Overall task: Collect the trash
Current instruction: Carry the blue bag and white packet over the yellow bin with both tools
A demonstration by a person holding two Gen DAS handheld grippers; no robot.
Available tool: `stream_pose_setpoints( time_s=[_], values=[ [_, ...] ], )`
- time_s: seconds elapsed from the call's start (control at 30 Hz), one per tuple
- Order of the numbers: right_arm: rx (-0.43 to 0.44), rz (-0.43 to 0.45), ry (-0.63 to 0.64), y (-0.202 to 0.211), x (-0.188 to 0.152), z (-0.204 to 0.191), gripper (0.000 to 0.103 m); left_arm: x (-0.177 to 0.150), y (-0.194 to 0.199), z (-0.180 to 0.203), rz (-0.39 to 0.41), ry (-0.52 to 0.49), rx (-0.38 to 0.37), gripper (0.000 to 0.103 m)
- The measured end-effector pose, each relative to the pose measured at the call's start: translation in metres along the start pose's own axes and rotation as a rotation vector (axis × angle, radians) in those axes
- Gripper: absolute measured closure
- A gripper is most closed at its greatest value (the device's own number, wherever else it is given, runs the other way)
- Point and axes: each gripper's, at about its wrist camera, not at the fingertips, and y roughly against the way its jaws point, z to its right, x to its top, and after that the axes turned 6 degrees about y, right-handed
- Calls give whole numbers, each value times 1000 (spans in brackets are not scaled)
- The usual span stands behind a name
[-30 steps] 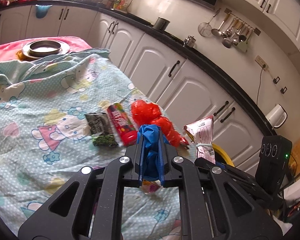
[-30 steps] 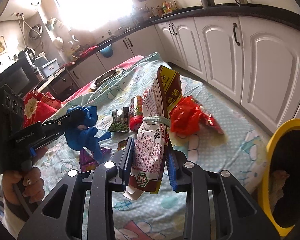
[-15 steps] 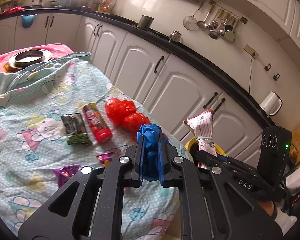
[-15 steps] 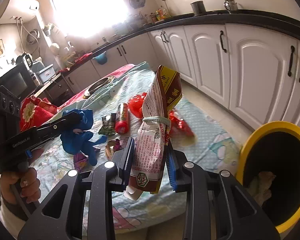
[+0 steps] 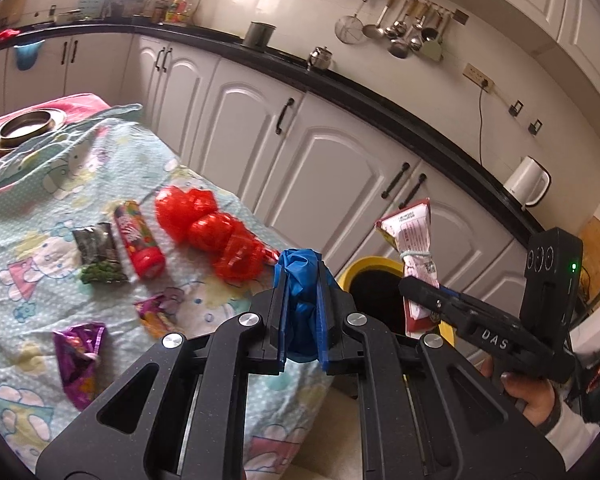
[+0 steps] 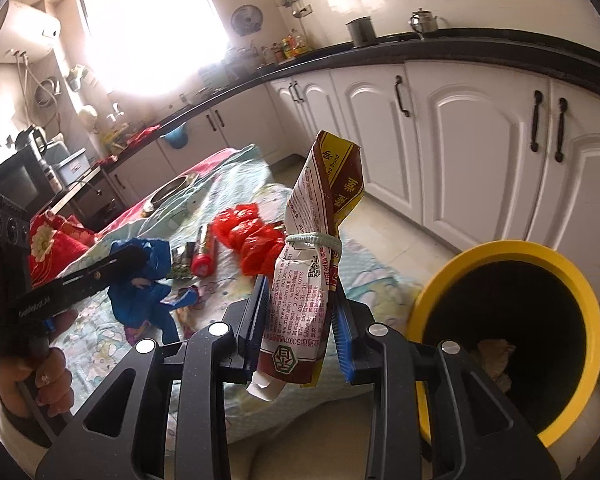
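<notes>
My left gripper (image 5: 302, 312) is shut on a crumpled blue plastic bag (image 5: 300, 280), held over the table's near corner; the bag also shows in the right wrist view (image 6: 144, 280). My right gripper (image 6: 300, 316) is shut on a red-and-white snack packet (image 6: 316, 264) tied with a rubber band, held upright just left of the yellow bin (image 6: 496, 256). The packet (image 5: 414, 240) shows above the bin (image 5: 364, 268) in the left wrist view. The bin holds some crumpled trash (image 6: 494, 360).
On the patterned tablecloth (image 5: 40, 208) lie a red plastic bag (image 5: 208, 224), a red tube (image 5: 138, 240), a dark snack pack (image 5: 98, 252), a purple wrapper (image 5: 80, 352) and a small wrapper (image 5: 156, 312). A metal dish (image 5: 26, 128) sits far back. White cabinets (image 5: 320, 152) stand behind.
Both grippers have moved off the table towards the yellow bin, each still holding its item. The bin's mouth now looks larger and closer in the right wrist view.
</notes>
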Motion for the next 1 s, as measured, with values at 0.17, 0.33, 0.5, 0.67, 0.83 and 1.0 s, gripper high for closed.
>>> stream_pose_setpoints(
  time_s=[0.17,0.33,0.5,0.67,0.83,1.0],
  values=[
    [-31,12,-27,9,-3,16,74,-4,-8,15,-16,-29,-16,97],
    [-71,19,-45,16,-9,31,74,-10,-18,31,-32,-60,-31,97],
    [-108,25,-78,23,-17,49,74,-14,-28,46,-47,-86,-46,97],
    [-141,36,-110,31,-23,66,74,-19,-38,60,-57,-108,-61,97],
    [-173,43,-146,40,-30,84,74,-24,-48,75,-70,-125,-87,97],
    [-207,41,-185,46,-40,102,74,-27,-60,92,-80,-152,-108,97]
  ],
)
